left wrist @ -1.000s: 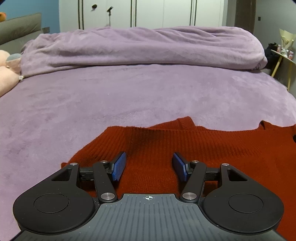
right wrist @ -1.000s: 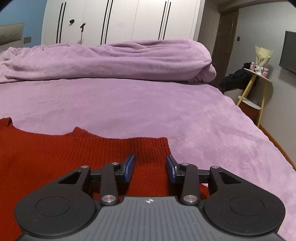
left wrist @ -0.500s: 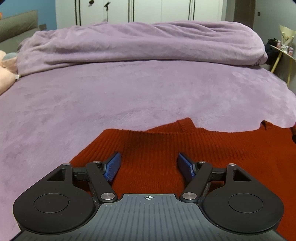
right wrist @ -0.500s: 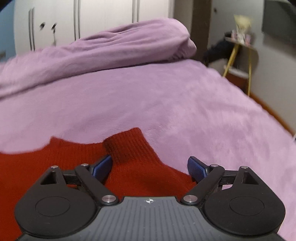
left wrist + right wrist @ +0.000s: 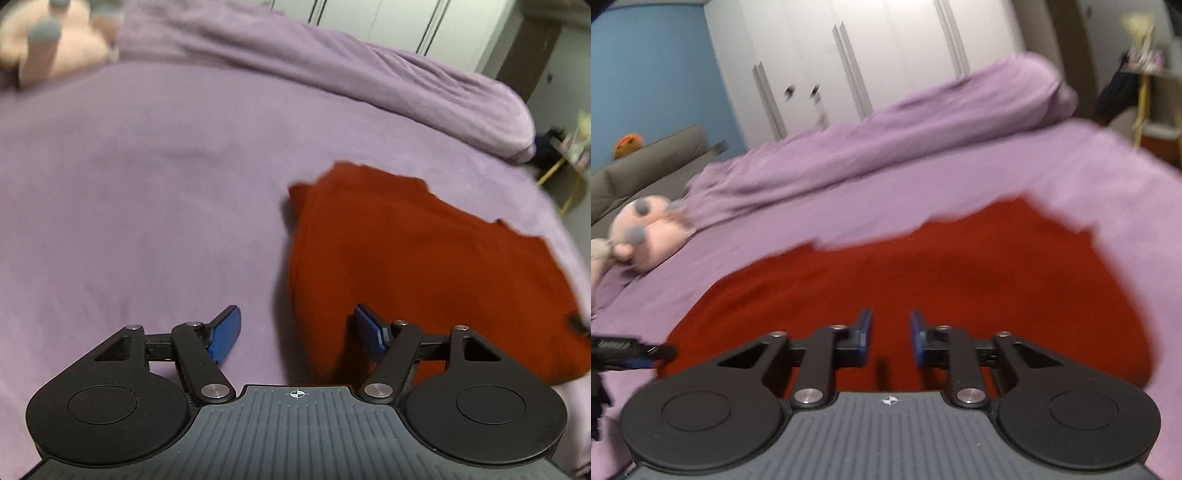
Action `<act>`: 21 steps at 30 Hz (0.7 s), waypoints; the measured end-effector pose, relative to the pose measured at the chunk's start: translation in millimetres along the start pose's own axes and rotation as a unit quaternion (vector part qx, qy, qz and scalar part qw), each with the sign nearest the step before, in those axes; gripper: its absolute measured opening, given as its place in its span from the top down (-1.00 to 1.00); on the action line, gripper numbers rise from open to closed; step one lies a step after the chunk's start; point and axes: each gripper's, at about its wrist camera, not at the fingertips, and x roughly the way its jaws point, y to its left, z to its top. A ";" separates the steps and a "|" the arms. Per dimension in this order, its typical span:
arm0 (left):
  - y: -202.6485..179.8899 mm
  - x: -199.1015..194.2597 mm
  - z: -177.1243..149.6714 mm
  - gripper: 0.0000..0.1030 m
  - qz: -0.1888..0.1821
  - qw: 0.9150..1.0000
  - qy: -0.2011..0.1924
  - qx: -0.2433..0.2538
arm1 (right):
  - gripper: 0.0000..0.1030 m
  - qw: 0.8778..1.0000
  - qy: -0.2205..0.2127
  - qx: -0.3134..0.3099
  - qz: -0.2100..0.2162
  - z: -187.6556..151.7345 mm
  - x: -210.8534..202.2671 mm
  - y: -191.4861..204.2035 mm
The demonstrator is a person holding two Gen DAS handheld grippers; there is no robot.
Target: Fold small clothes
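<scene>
Purple bed (image 5: pixel 147 184), sweater (image 5: pixel 424 266) beside hand-held gripper (image 5: pixel 295 334)

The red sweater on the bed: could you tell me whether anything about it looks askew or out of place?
Nothing stands out. The red sweater lies flat on the purple bedcover, apparently folded, with slightly uneven far edges. Blur hides finer detail.

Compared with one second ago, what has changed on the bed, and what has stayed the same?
The left gripper has swung off the red knit garment to its left edge, jaws open over the purple bedcover. The right gripper has swung leftward over the garment; its jaws have just been closing, nothing between them. Nothing was picked up. The garment lies flat as before.
</scene>
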 end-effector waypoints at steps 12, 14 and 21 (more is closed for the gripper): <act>18.6 45.8 15.7 0.16 -0.126 0.981 0.050 -0.142 | 0.80 0.995 0.075 0.070 0.015 -22.3 35.8 29.9; 23.5 51.9 19.0 0.31 -0.132 0.976 0.054 -0.163 | 0.78 0.995 0.079 0.053 0.006 -20.0 37.2 35.9; 25.6 44.7 25.5 0.65 -0.167 0.970 0.030 -0.175 | 0.97 0.997 0.066 0.000 0.030 -17.3 32.4 78.8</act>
